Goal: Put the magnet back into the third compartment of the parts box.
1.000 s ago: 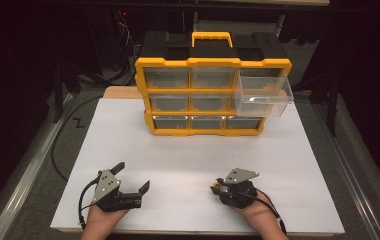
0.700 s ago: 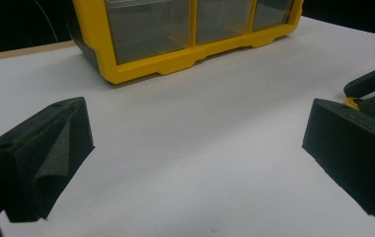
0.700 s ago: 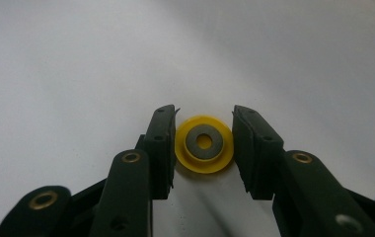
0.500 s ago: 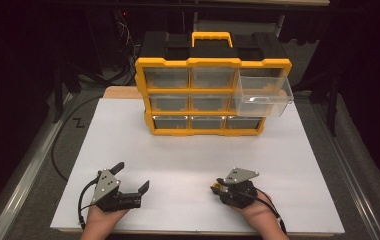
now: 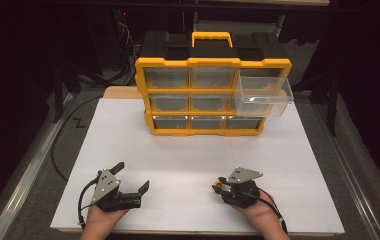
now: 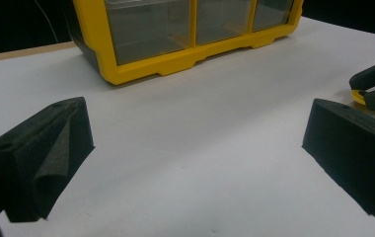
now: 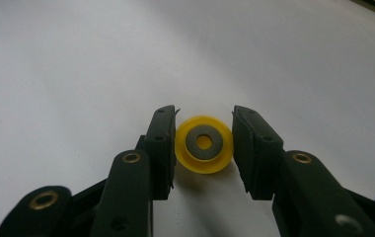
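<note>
right tongs (image 7: 204, 148) seemingly pinching yellow disc (image 7: 204, 144)

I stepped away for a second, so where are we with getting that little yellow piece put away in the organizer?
Done: the top right drawer of the yellow organizer stands pulled out. In hand: the right tool has its jaws on either side of the small yellow wheel on the white tabletop; whether they are pressing it yet is unclear. The left tool rests open, holding nothing. Left, probably: lifting the wheel into the drawer and closing it.
</note>
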Tool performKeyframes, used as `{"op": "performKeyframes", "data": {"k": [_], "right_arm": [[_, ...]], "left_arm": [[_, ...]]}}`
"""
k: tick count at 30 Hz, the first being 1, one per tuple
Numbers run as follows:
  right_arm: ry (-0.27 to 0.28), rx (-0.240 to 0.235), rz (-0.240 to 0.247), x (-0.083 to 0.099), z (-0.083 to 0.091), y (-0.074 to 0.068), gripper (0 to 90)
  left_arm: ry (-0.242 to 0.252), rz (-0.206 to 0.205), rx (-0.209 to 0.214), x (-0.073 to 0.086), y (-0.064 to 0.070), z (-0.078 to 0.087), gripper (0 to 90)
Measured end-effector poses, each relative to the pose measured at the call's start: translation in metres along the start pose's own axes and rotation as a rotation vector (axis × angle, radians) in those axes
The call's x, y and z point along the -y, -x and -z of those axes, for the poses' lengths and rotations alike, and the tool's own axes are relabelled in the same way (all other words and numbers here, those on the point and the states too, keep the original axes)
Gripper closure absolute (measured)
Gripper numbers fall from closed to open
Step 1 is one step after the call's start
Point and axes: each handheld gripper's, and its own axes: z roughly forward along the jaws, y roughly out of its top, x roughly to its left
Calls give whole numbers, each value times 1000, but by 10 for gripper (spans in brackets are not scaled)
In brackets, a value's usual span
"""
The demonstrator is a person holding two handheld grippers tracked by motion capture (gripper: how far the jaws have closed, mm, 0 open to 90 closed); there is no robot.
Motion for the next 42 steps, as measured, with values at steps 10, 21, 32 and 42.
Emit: {"op": "performKeyframes", "data": {"k": [10, 21, 32, 42], "right_arm": [[-5, -8, -53, -2, 8, 13, 650], [-73, -42, -48, -13, 19, 24, 649], [-152, -65, -51, -15, 22, 30, 649], [-223, -66, -17, -19, 25, 32, 649]], "left_arm": [[0, -2, 4, 0, -1, 0, 1], [7, -10, 5, -1, -1, -2, 1], [13, -25, 2, -1, 0, -3, 1], [20, -30, 2, -1, 0, -3, 1]]}}
